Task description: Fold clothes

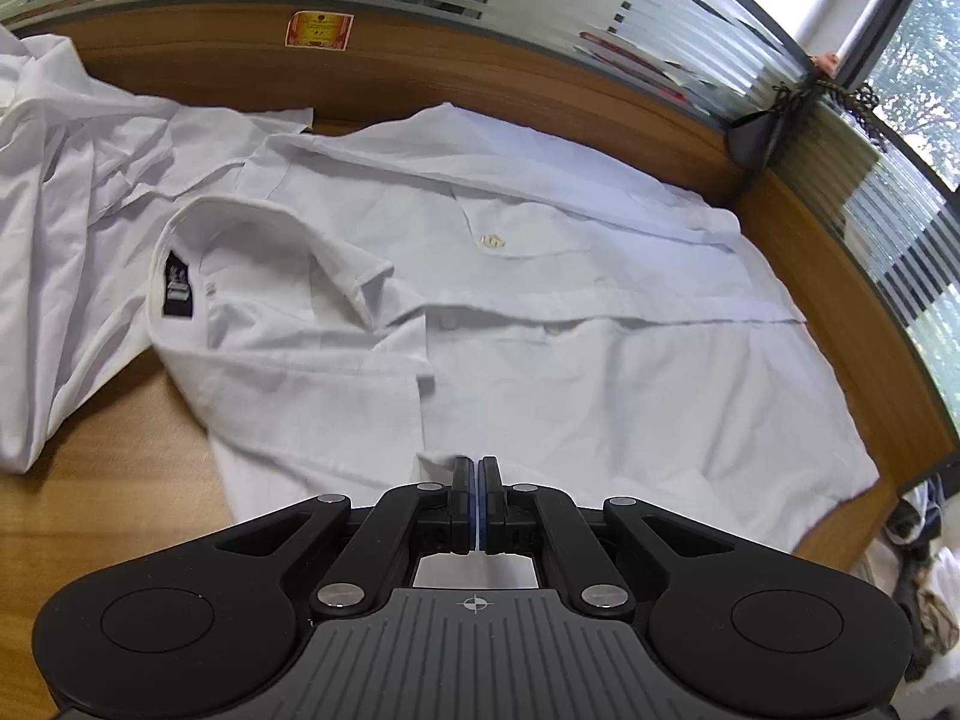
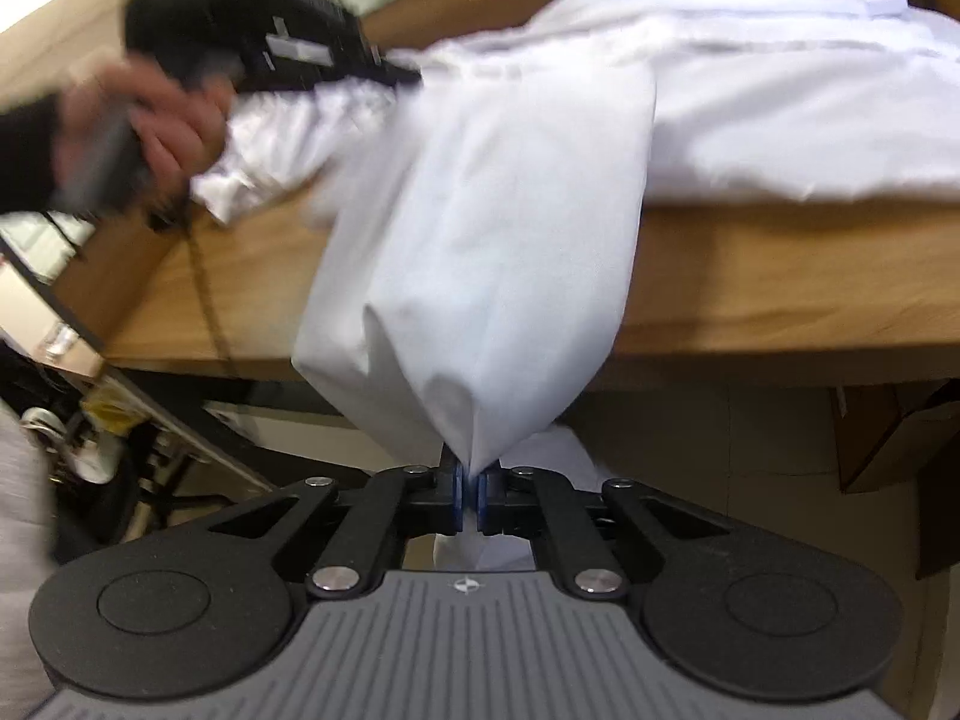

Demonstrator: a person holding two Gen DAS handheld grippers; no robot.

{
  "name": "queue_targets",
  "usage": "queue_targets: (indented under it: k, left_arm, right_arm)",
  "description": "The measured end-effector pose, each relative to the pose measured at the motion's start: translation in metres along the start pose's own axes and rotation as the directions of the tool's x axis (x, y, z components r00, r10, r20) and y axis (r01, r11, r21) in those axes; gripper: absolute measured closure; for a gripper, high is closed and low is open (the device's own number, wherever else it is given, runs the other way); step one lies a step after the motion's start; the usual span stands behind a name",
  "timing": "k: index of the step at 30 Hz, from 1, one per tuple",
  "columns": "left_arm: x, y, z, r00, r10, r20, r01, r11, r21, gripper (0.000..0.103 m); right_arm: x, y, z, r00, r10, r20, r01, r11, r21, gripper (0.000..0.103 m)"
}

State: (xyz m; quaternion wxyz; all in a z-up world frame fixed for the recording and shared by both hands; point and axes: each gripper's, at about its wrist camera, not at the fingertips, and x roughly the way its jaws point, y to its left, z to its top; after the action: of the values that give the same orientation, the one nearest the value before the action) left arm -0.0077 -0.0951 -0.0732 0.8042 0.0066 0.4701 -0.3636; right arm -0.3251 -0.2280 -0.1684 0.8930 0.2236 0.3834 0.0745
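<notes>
**Shirt flat on bench, near edge pinched at two points**

Bench (image 1: 120,480): wood top with a raised wooden back edge; a glass partition with frosted stripes stands behind it.

White shirt (image 1: 540,312): lies front-up and buttoned on the bench, collar (image 1: 240,228) to the left in the left wrist view, hem to the right, so its long axis runs across that view; a small gold emblem (image 1: 491,242) sits on the chest pocket; a second, crumpled white garment (image 1: 72,180) lies heaped beyond the collar, touching the shirt.

Sleeve (image 2: 480,228): in the right wrist view a panel of white cloth, seemingly the sleeve, comes off the shirt, drapes over the front lip of the bench and hangs down past it.

Left gripper (image 1: 478,468): jaws together; white cloth shows at and behind its tips, so it is probably pinching the shirt's near edge; the body of the shirt lies directly ahead of it.

Right gripper (image 2: 471,480): jaws clamped on the gathered tip of the hanging sleeve, below bench level; the shirt lies above and ahead.

Hand (image 2: 156,120): blurred at upper left of the right wrist view, holding the other gripper at the shirt.

Judgement: the right gripper has the sleeve, so the fold would carry it up and inward across the shirt's width, at right angles to the long axis; the left anchors.
</notes>
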Motion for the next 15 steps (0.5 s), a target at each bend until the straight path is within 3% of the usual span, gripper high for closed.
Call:
queue_targets:
  k: [5, 8, 11, 13, 15]
  left_arm:
    - [-0.03, 0.001, -0.027, 0.998, -0.07, 0.001, 0.07, 0.997, 0.022, 0.1]
    - [-0.055, -0.006, -0.047, 0.993, -0.11, 0.032, 0.106, 0.988, 0.116, 0.091]
    - [-0.079, -0.012, -0.068, 0.99, -0.121, 0.073, 0.099, 0.962, 0.256, 0.065]
    - [-0.087, -0.016, -0.082, 0.988, -0.109, 0.108, 0.062, 0.929, 0.366, 0.046]
    - [-0.09, -0.019, -0.096, 0.986, -0.101, 0.133, 0.029, 0.887, 0.461, 0.044]
  right_arm:
    - [-0.074, 0.013, 0.03, 0.996, 0.08, 0.026, -0.079, 0.996, -0.03, 0.099]
    - [-0.111, 0.018, 0.049, 0.996, 0.084, 0.029, -0.082, 0.996, -0.042, 0.099]
    - [-0.136, 0.025, 0.067, 0.997, 0.078, 0.019, -0.077, 0.996, -0.049, 0.099]
    - [-0.151, 0.029, 0.078, 0.997, 0.078, 0.005, -0.078, 0.995, -0.056, 0.099]
    - [-0.169, 0.033, 0.085, 0.997, 0.081, -0.016, -0.082, 0.994, -0.065, 0.099]
